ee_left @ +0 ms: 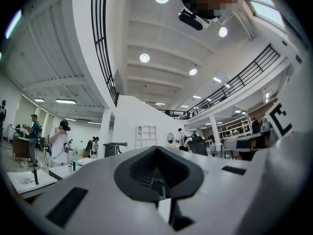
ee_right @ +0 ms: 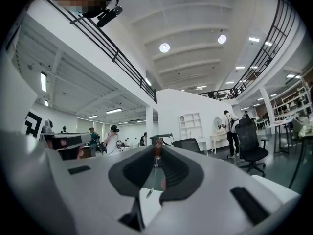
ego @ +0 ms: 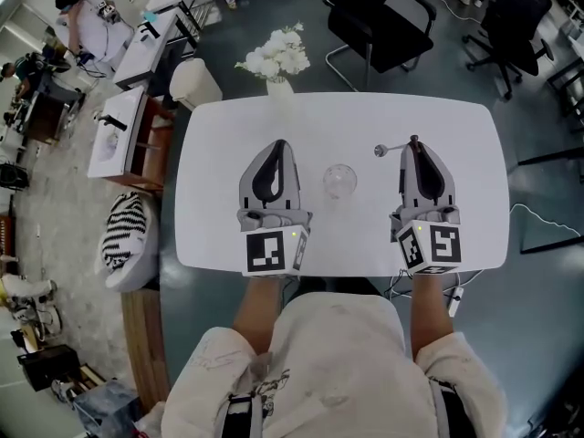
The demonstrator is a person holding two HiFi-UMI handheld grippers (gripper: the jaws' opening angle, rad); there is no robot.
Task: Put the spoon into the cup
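Spoon (ego: pixel 392 147) pinched by its handle in the closed tips of your right claw (ego: pixel 415 144).
On the white tabletop (ego: pixel 474 181), your left claw (ego: pixel 277 146) sits closed on nothing toward the left edge. The clear cup (ego: pixel 339 181) stands mid-tabletop between both claws. The spoon's bowl points left, near the cup but apart from it.

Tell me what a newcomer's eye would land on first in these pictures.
The two grippers stand out first, side by side over the white table: the left gripper is shut and empty, and the right gripper is shut on a spoon whose bowl sticks out toward the middle. Between them sits a clear glass cup. A vase of white flowers stands at the table's far edge.
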